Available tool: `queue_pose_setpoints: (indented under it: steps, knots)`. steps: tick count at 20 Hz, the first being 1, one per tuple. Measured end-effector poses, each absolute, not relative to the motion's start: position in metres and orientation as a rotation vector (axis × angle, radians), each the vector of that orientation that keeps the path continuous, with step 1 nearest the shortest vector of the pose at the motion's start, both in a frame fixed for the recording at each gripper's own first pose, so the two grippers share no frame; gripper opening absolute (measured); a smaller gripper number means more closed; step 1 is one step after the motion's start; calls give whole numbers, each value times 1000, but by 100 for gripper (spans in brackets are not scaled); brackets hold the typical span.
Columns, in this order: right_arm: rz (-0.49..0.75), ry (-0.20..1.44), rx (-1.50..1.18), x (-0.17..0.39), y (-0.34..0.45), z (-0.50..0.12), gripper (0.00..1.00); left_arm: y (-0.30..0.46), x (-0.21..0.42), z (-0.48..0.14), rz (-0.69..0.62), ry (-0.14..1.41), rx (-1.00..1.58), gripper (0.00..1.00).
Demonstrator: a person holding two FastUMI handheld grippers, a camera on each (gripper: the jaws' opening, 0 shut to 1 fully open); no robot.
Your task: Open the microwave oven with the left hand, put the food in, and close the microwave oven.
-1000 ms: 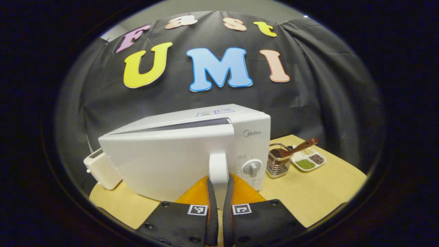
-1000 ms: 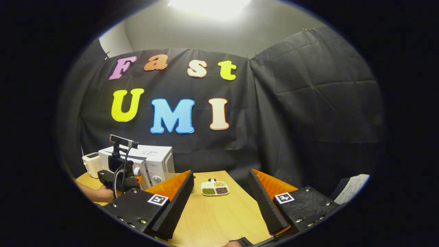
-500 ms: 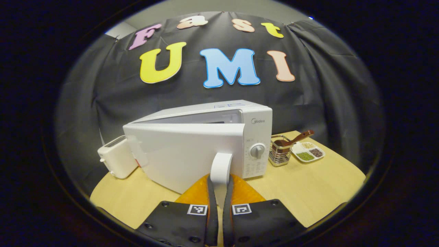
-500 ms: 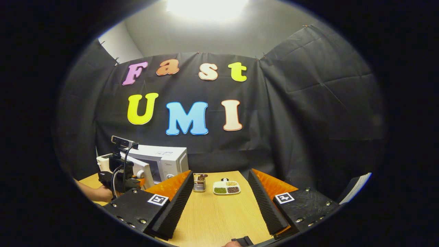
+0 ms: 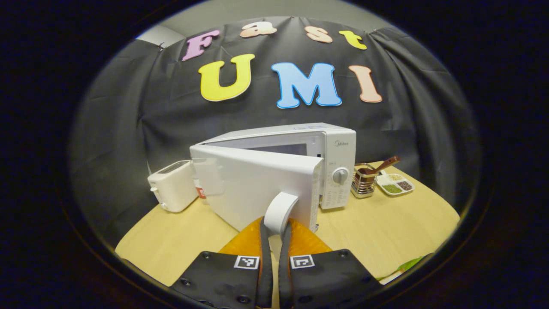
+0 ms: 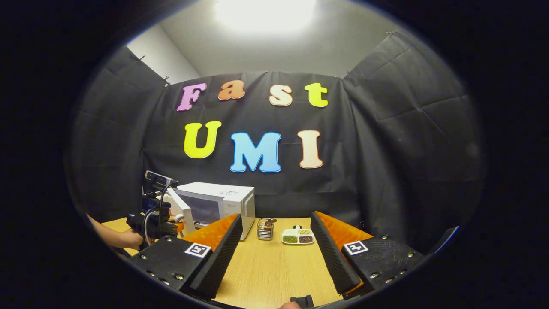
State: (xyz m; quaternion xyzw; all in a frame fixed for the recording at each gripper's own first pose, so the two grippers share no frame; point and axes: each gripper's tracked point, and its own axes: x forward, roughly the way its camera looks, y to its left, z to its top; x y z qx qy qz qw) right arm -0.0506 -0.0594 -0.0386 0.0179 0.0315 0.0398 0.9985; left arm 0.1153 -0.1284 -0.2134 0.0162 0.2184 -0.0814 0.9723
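The microwave oven [image 5: 300,141] stands toward the back edge of the wooden table [image 5: 386,227], close to the black cloth wall. Its door [image 5: 253,184] is swung partly open, hinged at the side near the toaster, so that the dark cavity shows behind its upper edge. The white door handle [image 5: 279,208] sticks out from the door's free edge, and the left gripper [image 5: 272,240] has its two fingers pressed together on that handle, one on each side. The control panel with its round knob [image 5: 341,176] is on the oven's front, on the side away from the hinge.

In the right gripper view the microwave oven [image 6: 227,201] sits at the table's far left part, its door [image 6: 180,210] angled out toward the left gripper [image 6: 154,223], which a hand [image 6: 128,238] holds at the handle.

A white toaster [image 5: 171,191] stands just beside the oven near the table's back left corner. On the oven's other side is a small wire basket [image 5: 363,184] with a brown spoon [image 5: 384,164] leaning out of it, and just past it a white divided dish [image 5: 395,185] of green, brown and pale grains, near the back edge. A scrap of something green [image 5: 409,264] shows at the front right edge of the table; I cannot tell what it is.

The right gripper [image 6: 274,253] hovers over the table's front part with its fingers wide apart, holding nothing.
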Motion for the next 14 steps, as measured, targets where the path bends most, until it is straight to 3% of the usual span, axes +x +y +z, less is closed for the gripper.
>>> queue_pose_setpoints:
  steps: [14]
  knots:
    - [164,38,22,-27,63,-16,97,-55,81,-218,-231,444,4,12]
